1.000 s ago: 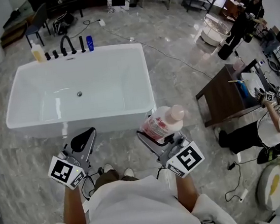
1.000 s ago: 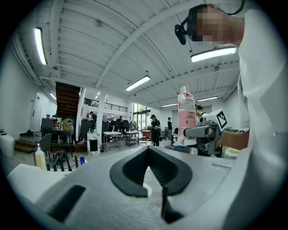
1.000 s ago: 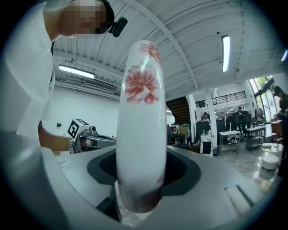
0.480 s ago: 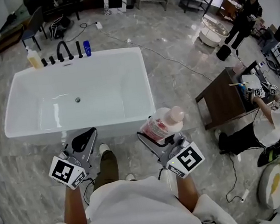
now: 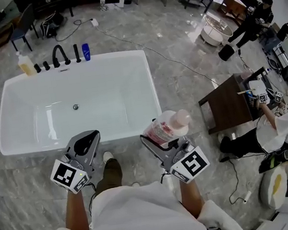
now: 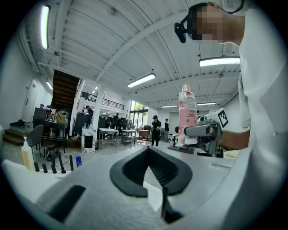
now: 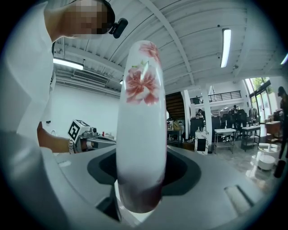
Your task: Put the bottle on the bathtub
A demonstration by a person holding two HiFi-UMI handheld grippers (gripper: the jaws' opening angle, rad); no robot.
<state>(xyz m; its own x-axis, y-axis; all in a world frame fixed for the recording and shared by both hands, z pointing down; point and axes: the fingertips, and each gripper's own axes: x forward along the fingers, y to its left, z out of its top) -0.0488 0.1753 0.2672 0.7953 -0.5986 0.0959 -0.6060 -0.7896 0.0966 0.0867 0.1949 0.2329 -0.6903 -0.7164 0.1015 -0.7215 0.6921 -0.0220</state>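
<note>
**Head view.** A white bathtub [image 5: 128, 72] fills the upper left of the frame and stands on a grey marbled floor [image 5: 181, 80]. A black faucet [image 5: 58, 53], a yellow bottle [image 5: 24, 64] and a blue bottle [image 5: 86, 51] stand along its far edge. At lower centre the right gripper [image 5: 163, 140] clamps the flower-printed bottle [image 5: 166, 126] upright, beside the tub's near right corner. At lower left, the left gripper [image 5: 86, 140] has its jaws together with nothing between them. A brown table [image 5: 226, 103] and a seated person [image 5: 280, 128] occupy the right edge.

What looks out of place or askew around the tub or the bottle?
Nothing stands out. The bottle stands upright in the right gripper, the bathtub looks intact, and the yellow bottle and blue bottle at its far end stand upright.
</note>
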